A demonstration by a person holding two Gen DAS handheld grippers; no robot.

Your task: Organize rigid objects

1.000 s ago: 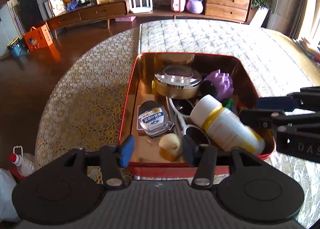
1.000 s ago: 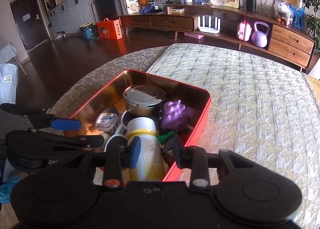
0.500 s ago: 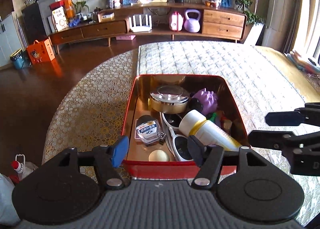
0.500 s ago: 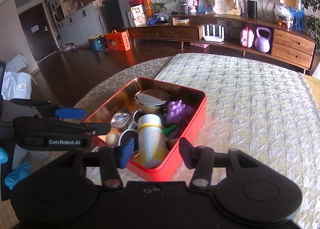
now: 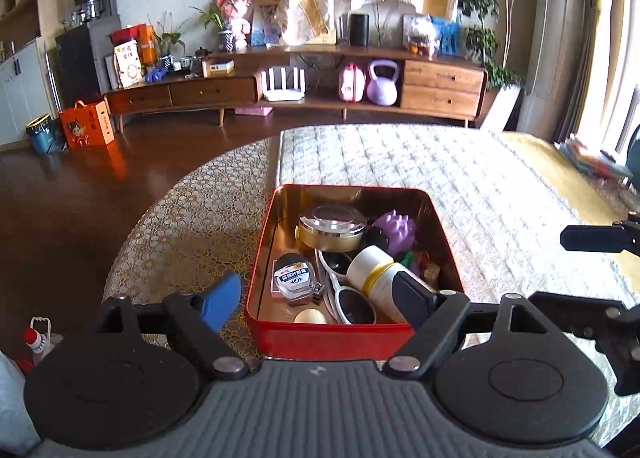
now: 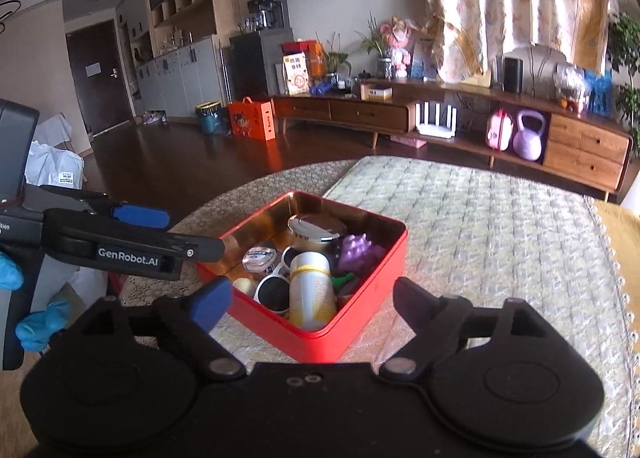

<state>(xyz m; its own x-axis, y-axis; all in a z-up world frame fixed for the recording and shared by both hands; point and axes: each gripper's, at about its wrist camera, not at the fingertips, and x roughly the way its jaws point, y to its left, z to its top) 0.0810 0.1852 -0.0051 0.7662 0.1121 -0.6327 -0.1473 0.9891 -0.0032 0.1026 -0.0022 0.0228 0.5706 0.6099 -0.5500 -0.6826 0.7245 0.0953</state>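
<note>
The red tin (image 5: 332,334) is sitting on the patterned tablecloth (image 5: 180,234), holding a white bottle with a yellow band (image 6: 310,290), white sunglasses (image 5: 352,302), a tape measure (image 5: 294,278), a round gold tin (image 5: 332,226), a purple spiky toy (image 5: 396,226) and a small egg-shaped object (image 5: 310,316). The left gripper (image 5: 316,298) and right gripper (image 6: 312,304) are hovering near the tin's near edge. Both have just been opening; the jaws are standing wide, gripping nothing.
</note>
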